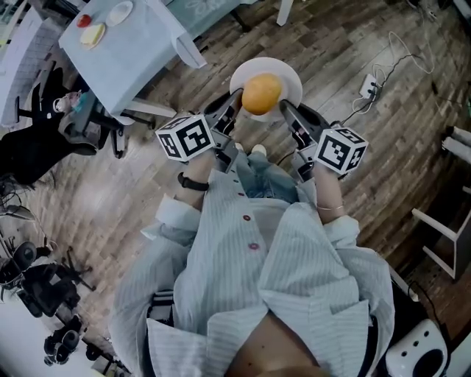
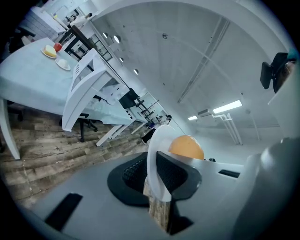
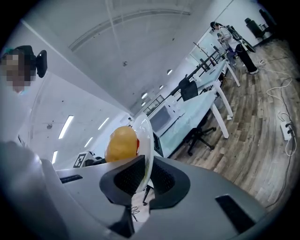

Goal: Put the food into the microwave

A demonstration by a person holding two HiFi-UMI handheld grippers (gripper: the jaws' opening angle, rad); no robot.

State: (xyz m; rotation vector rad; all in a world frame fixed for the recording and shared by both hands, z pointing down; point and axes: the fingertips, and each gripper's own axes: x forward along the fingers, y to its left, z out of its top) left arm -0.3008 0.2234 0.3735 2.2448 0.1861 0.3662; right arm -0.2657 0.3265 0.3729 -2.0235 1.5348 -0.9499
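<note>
Your shirt (image 1: 280, 280) fills the foreground. Beyond, left hand-held gripper (image 1: 235, 99) and right hand-held gripper (image 1: 285, 109) pinch opposite rims of the plate (image 1: 291, 77), orange food (image 1: 261, 93) atop; only the gripper views show pads (image 2: 176, 171) clamped.

glossy white plate (image 1: 289, 79), matt orange food (image 1: 261, 93), ribbed black pads (image 3: 125, 178), worn wood-plank floor (image 1: 368, 169), striped cloth shirt (image 1: 257, 272).

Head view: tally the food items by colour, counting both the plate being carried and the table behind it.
orange food, on the plate: 1
yellow food, on the table: 1
red food, on the table: 1
Total: 3
</note>
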